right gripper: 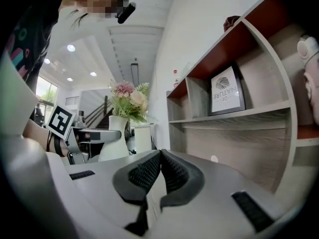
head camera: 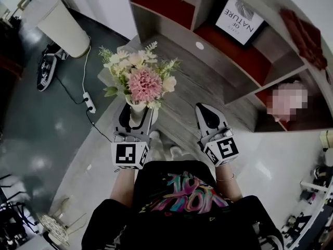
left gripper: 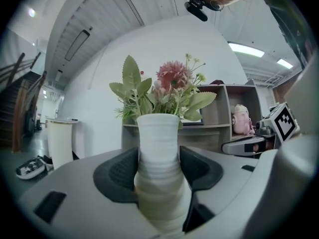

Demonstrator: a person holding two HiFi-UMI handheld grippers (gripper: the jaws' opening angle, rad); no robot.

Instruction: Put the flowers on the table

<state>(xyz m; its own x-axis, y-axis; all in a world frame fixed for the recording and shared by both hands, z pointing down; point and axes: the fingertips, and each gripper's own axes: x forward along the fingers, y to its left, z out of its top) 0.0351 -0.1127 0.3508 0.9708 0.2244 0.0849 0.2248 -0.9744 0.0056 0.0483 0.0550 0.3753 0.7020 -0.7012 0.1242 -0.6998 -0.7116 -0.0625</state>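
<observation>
Left claw (left gripper: pixel 158 176): clamped tight on the white vase (left gripper: pixel 158 133), holding it upright
Flowers (head camera: pixel 141 79): pink and cream bunch standing in that vase, by the near edge of the wooden surface (head camera: pixel 200 85)
Right claw (right gripper: pixel 159 156): pressed together, nothing between, alongside
</observation>
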